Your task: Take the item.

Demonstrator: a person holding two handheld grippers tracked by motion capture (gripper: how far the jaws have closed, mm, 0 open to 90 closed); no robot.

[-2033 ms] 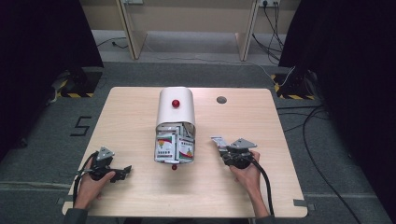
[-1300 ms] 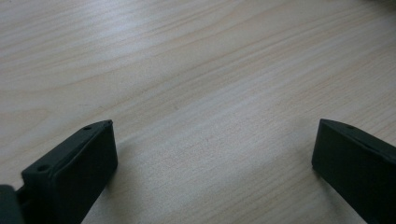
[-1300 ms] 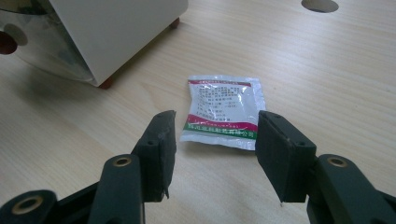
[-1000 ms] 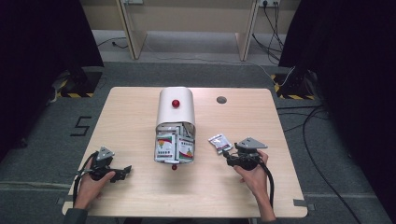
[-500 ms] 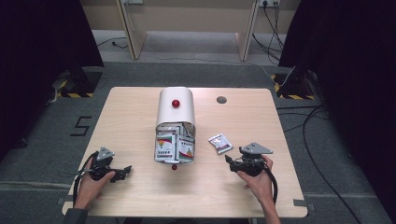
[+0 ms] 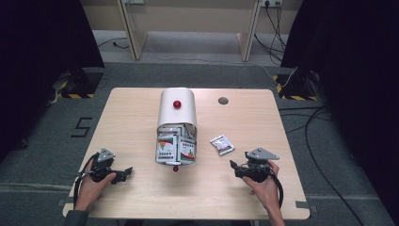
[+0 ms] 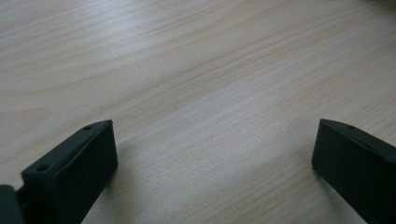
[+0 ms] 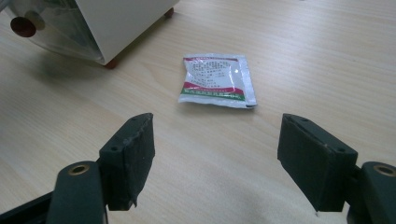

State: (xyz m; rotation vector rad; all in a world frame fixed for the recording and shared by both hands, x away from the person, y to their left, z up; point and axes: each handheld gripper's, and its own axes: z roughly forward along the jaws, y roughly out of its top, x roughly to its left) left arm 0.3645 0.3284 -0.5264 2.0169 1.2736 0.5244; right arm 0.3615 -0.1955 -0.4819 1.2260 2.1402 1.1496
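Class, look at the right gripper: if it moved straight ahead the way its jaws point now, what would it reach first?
Most likely the small packet, lying flat on the table ahead of the open right gripper, roughly centred between its jaws. The white box sits off to the side, so it probably would not be met first.

On the floor (image 6: 56,141) left of the table (image 6: 141,101) you can read one sign: a dark numeral "5" (image 6: 81,127).

The sachet (image 8: 216,80), lying on the table just right of the white box (image 6: 177,109), carries a white label panel between a red band and a green band. You can see lines of small print on that panel in the right gripper view, but the characters are too small to read.

The packets (image 6: 175,149) at the open end of the white box show red, green and yellow printing; no words on them are legible.
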